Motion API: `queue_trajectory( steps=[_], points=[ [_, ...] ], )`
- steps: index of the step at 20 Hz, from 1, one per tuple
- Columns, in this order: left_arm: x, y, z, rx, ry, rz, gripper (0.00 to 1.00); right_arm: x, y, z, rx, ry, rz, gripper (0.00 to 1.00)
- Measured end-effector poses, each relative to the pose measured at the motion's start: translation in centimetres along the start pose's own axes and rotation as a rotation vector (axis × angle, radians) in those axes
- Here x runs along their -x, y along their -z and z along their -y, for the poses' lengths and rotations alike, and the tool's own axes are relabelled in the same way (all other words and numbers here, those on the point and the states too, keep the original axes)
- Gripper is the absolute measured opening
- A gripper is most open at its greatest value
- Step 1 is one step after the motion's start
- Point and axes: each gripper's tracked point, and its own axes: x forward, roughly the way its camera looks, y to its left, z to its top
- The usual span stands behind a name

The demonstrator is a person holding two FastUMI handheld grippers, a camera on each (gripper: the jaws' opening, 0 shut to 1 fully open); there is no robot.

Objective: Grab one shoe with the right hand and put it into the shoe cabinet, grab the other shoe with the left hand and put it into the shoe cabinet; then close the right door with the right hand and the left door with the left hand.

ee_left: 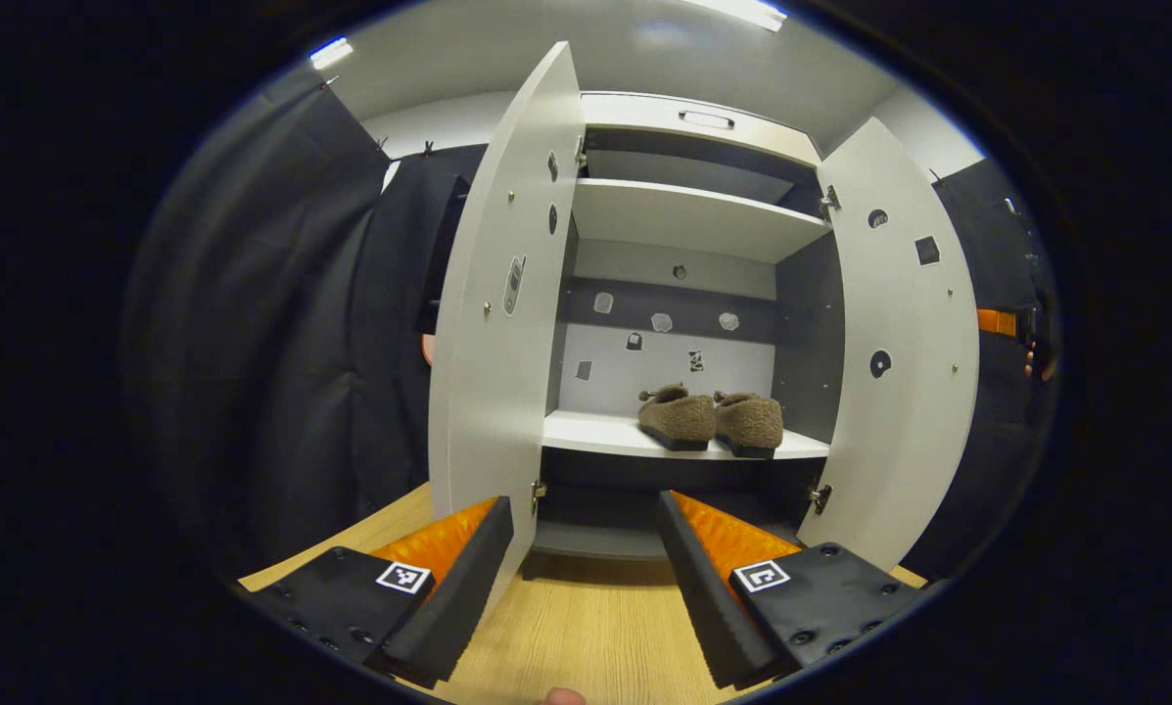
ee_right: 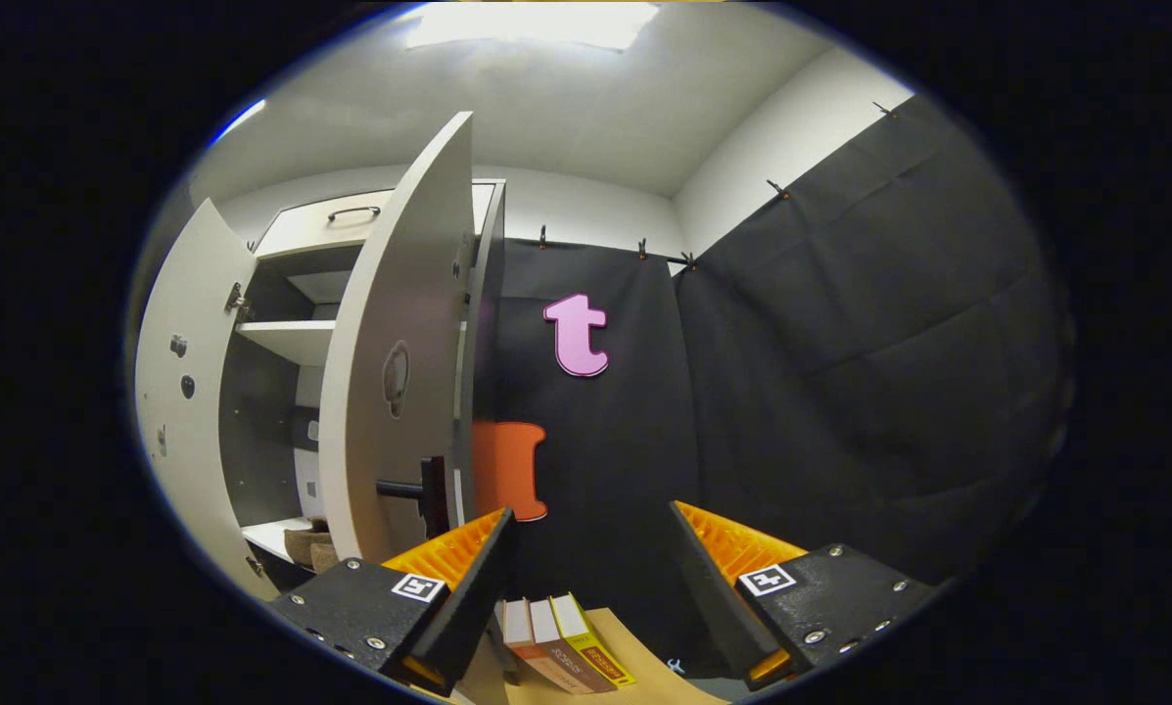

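Left gripper view: shoe cabinet [ee_left: 688,220] stands w/ both doors swung wide. Two brown fuzzy shoes [ee_left: 711,419] sit side by side on the cabinet's lower shelf [ee_left: 586,433], right of centre, touching or nearly so. So both shoes look placed; judging by that, what's left is the doors. Left claw [ee_left: 586,573] is spread apart, empty, low in front of the cabinet, its left finger overlapping the bottom edge of the left door [ee_left: 492,323]. Right door [ee_left: 904,343] hangs open on the cabinet's other side.

Right gripper view: right claw [ee_right: 590,587] also spread apart, holding nothing, sitting just outside the right door [ee_right: 395,372], pointing past it at the booth wall. A dark knob handle [ee_right: 419,490] sticks out from that door's outer face, low down, close to the claw's left finger. Some books [ee_right: 561,641] lie on the wooden surface [ee_right: 659,676] below the claw, beside the cabinet.

Handling, my guess: doors are stiff flat panels on hinges, light, should swing w/ a push on the outer face or free edge; no pinch needed, tho the knob gives a grip point. Shoes look soft, plush, light, non-fragile.

Writing: book spines carry print, too small to read. Square black-and-white marker tags on the claws; small stickers on cabinet back panel, illegible.
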Motion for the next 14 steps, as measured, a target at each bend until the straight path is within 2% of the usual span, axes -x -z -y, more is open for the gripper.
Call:
queue_trajectory(
  steps=[3,7,11,14],
  points=[
    [0.1,-0.4,-0.5,-0.006,-0.005,0.021,0.99,-1.0,0.2,-0.9,0.020,-0.005,-0.006,0.93],
    [-0.1,-0.5,-0.8,-0.006,-0.012,0.026,0.97,-1.1,-0.1,-1.1,0.029,0.006,0.016,0.91],
    [-0.3,-0.5,-0.5,-0.004,-0.004,0.026,0.94,-0.9,-0.1,-2.2,0.043,-0.011,0.013,0.89],
    [-0.4,-0.2,-0.2,-0.012,0.004,0.024,0.97,-0.4,-0.4,-4.3,0.054,-0.044,0.010,0.88]
  ],
)
